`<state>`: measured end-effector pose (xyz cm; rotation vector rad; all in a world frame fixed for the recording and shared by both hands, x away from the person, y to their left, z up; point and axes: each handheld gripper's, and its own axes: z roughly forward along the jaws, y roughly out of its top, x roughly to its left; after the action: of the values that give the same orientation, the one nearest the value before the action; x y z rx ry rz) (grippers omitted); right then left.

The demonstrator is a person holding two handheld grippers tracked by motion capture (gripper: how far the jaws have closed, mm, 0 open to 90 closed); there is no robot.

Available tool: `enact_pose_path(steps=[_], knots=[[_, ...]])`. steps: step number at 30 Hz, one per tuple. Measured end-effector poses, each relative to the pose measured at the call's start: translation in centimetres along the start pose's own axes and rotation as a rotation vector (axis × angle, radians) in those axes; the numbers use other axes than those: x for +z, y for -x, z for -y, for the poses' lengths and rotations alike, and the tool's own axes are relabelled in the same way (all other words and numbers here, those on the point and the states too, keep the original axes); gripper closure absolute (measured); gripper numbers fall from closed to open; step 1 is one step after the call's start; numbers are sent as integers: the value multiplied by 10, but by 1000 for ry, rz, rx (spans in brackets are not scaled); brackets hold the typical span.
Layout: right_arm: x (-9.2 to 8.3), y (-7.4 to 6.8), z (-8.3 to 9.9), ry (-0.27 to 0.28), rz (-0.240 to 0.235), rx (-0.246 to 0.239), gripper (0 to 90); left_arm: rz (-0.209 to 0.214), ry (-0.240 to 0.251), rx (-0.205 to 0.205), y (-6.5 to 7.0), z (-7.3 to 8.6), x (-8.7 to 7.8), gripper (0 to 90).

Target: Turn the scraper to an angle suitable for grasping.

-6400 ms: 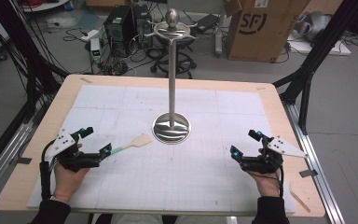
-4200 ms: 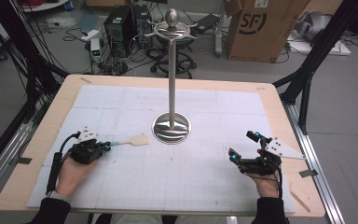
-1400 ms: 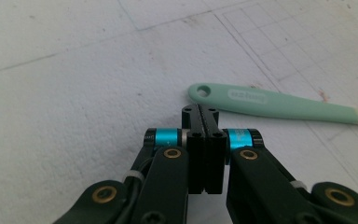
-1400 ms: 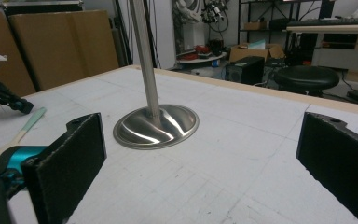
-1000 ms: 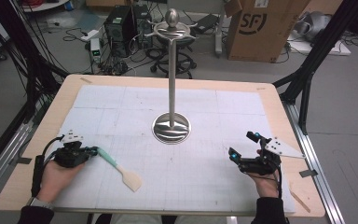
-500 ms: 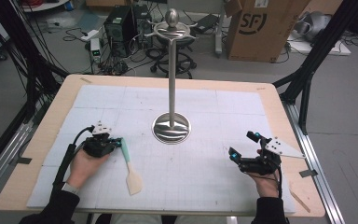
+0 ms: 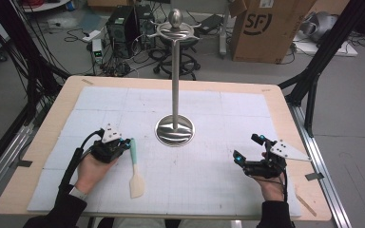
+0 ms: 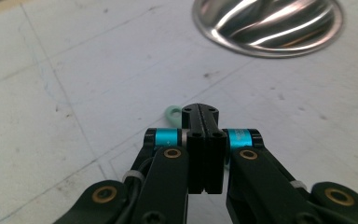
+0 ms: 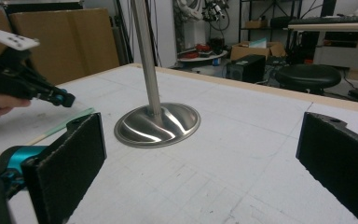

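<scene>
Right now your left gripper (image 7: 123,145) is clamped on the teal handle of the spatula (image 7: 135,168), jaws pressed together (the handle's ring end (image 8: 173,112) pokes out past them in the left gripper view). Its cream blade points toward you at about 6 o'clock from the grip, near the mat (image 7: 209,190). Your right gripper (image 7: 247,153) sits at 4 o'clock from the stand (image 7: 175,130), jaws wide apart and holding nothing. Farther off, the stand's pole rises from mid-table.
</scene>
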<state>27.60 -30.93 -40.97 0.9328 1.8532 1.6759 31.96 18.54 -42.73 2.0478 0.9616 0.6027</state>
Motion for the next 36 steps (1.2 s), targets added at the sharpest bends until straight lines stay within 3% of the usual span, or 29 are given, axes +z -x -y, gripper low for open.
enact_pose_path(steps=[2, 7, 14, 20, 25, 28, 36], knots=[[0, 0, 0, 0, -1, 2, 2, 25, 13, 40, 11, 1, -8, 898], [2, -1, 3, -19, -6, -1, 2, 127, -14, 23, 31, 4, -13, 898], [2, 0, 3, -16, -5, 4, 2, 195, -63, 74, 55, 10, -12, 898], [3, 0, 3, -20, -5, 3, 2, 223, -103, 100, 67, 12, -10, 898], [3, -1, 4, -22, -7, 4, 2, 263, -126, 76, 73, 16, -11, 898], [3, -1, 3, -19, -7, 0, 2, 246, -112, 104, 77, 19, -14, 898], [2, -1, 4, -23, -5, 0, 2, 241, -124, 86, 70, 24, -21, 899]])
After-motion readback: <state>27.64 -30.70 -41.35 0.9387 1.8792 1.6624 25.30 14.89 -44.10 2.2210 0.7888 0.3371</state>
